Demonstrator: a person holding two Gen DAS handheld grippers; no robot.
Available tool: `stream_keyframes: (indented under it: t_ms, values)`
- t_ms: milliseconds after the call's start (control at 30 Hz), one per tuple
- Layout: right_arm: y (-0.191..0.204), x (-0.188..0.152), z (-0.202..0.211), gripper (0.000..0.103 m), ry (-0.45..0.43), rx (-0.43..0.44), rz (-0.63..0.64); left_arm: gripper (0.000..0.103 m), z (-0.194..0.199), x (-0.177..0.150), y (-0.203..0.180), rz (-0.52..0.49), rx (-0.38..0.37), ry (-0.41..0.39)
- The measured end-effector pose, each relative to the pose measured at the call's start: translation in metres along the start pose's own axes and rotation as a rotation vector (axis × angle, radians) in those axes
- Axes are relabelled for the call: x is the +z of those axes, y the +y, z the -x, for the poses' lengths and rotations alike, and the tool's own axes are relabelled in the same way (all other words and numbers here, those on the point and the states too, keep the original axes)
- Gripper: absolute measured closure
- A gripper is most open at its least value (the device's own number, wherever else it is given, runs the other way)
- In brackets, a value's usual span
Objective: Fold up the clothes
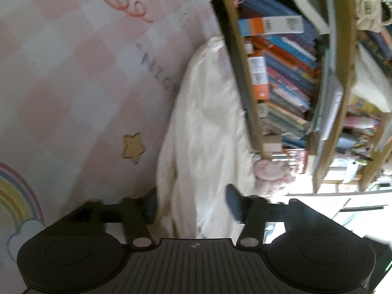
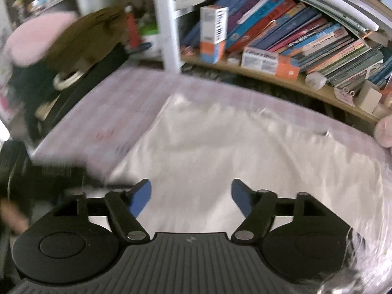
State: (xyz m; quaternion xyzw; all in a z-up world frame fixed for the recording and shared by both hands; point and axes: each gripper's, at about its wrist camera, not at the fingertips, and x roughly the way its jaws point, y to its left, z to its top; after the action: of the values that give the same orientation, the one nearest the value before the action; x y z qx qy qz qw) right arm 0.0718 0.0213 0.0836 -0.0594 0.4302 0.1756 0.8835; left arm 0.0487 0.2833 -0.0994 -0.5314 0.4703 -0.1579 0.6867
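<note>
A cream-white garment (image 1: 208, 122) lies on a pink checked bed sheet (image 1: 73, 73); in the right wrist view the garment (image 2: 232, 152) spreads flat across the bed. My left gripper (image 1: 192, 203) is open, its blue-padded fingers on either side of a raised fold of the garment, not pinching it. My right gripper (image 2: 191, 196) is open and empty, just above the garment's near part. A dark blurred shape, probably the left gripper (image 2: 49, 176), shows at the garment's left edge.
A wooden bookshelf (image 2: 281, 73) full of books (image 1: 289, 68) runs along the bed's far side. A pink soft toy (image 1: 267, 171) lies by the shelf. Dark bags and a pink cushion (image 2: 36, 39) sit beyond the bed's left end. The sheet bears a rainbow (image 1: 14, 196) and a star (image 1: 133, 147).
</note>
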Motion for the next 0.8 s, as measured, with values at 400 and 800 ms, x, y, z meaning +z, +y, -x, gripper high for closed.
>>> stream_keyframes:
  t_ms: [400, 800]
  values:
    - [0.055, 0.089, -0.101, 0.018, 0.194, -0.039, 0.114, 0.092, 0.001, -0.029, -0.071, -0.374, 0.076, -0.063]
    - [0.120, 0.117, -0.189, 0.021, 0.431, -0.135, 0.370, 0.092, -0.006, -0.031, -0.080, -0.413, 0.068, -0.054]
